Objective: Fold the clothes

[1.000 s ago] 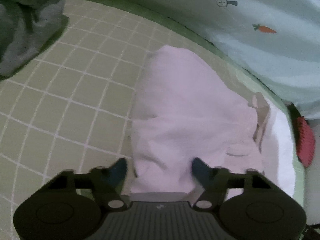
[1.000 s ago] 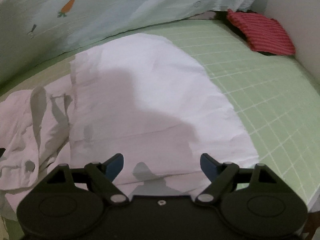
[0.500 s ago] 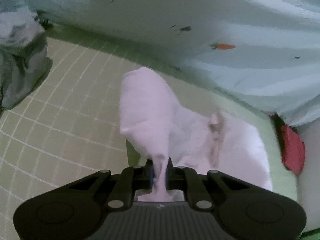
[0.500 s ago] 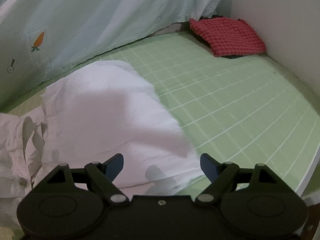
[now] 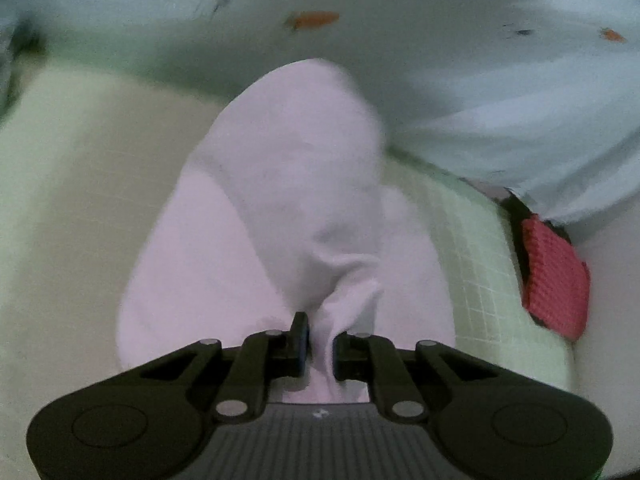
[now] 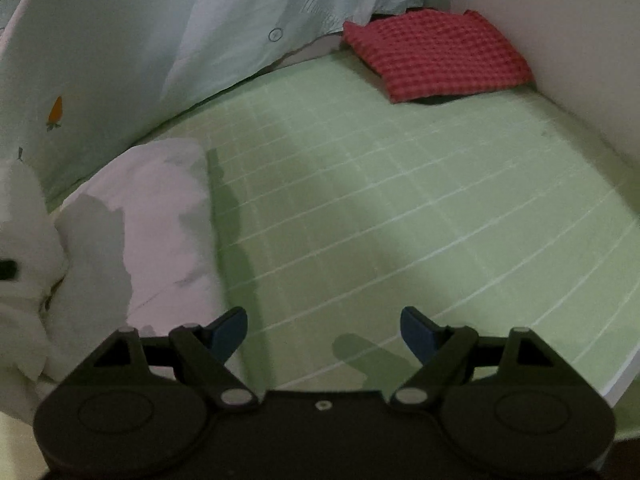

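A pale pink-white shirt (image 5: 280, 200) lies on the green checked bed sheet (image 6: 380, 208). My left gripper (image 5: 320, 340) is shut on a bunched edge of the shirt and holds it lifted, so the cloth drapes away from the fingers. In the right wrist view the shirt (image 6: 152, 216) sits at the left, partly folded over itself. My right gripper (image 6: 324, 328) is open and empty, above the bare sheet just right of the shirt's edge.
A folded red checked cloth (image 6: 436, 56) lies in the far right corner by the white wall (image 6: 560, 40); it also shows in the left wrist view (image 5: 556, 276). A light blue carrot-print quilt (image 6: 140, 40) runs along the back. The bed's edge is at the lower right.
My left gripper has closed on the shirt's edge and lifted it, swinging right. My right gripper has moved right, off the shirt, over bare sheet.
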Tool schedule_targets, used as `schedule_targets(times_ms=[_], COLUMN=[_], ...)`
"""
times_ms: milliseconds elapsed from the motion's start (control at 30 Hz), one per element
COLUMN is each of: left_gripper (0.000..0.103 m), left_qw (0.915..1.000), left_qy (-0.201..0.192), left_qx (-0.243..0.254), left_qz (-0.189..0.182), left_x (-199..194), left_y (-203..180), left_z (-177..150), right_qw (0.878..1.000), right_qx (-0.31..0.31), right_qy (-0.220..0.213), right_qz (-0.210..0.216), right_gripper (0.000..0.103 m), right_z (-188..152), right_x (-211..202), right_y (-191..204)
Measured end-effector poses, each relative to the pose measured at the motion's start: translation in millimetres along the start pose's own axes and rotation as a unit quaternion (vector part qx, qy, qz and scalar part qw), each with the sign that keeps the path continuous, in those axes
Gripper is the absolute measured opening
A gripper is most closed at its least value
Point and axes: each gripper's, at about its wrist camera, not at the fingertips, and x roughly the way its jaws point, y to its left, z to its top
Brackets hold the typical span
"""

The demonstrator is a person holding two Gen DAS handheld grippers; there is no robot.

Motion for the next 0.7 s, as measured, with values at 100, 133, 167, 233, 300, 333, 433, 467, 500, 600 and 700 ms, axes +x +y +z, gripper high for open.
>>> schedule_targets(times_ms=[100, 133, 167, 233, 300, 333, 433, 467, 500, 600, 700], left_gripper=[0.019, 0.022, 0.026, 0.051, 0.079, 0.082, 0.085, 0.086, 0.088, 0.088, 0.088], left_qw=[0.9996, 0.9992, 0.9989, 0.9989, 0.9989, 0.9988, 0.9977, 0.9971, 0.9963, 0.9917, 0.9887], left_qy=[-0.008, -0.011, -0.014, -0.02, -0.032, -0.038, -0.054, -0.059, -0.064, -0.066, -0.054], left_qx=[0.01, 0.015, 0.017, 0.021, 0.024, 0.026, 0.041, 0.047, 0.055, 0.087, 0.082], left_qz=[0.027, 0.036, 0.042, 0.036, 0.022, 0.015, 0.005, 0.008, 0.017, 0.068, 0.113], left_x=[4.6, 5.4, 4.2, -9.6, -24.4, -31.8, -49.6, -52.9, -55.5, -57.2, -50.2], left_y=[-11.8, -16.0, -19.7, -23.0, -24.5, -25.2, -22.3, -20.8, -17.7, -3.5, 25.6], left_z=[-10.7, -13.9, -15.1, -15.6, -13.6, -12.7, -6.6, -4.5, -2.5, 4.1, 8.9], right_qw=[1.0, 1.0, 1.0, 1.0, 1.0, 1.0, 1.0, 1.0, 0.999, 0.998, 0.996], right_qx=[-0.017, -0.021, -0.023, -0.017, -0.009, -0.005, -0.007, -0.009, -0.011, -0.01, -0.021], right_qy=[0.003, 0.003, 0.003, 0.006, 0.009, 0.009, 0.006, 0.005, 0.003, -0.005, -0.018], right_qz=[0.001, 0.002, 0.002, -0.001, 0.004, 0.009, 0.024, 0.03, 0.036, 0.059, 0.08], right_gripper=[0.084, 0.084, 0.084, 0.084, 0.084, 0.084, 0.085, 0.085, 0.085, 0.085, 0.085], right_z=[-0.1, -0.9, -0.7, 2.2, 5.8, 7.9, 9.3, 9.7, 10.9, 20.0, 31.9], right_x=[-0.9, -2.4, -3.0, -3.4, -2.5, -2.1, -0.4, 0.8, 2.7, 11.3, 16.7], right_y=[-12.4, -16.0, -19.2, -25.2, -26.9, -25.1, -10.4, -4.2, 3.0, 29.0, 60.1])
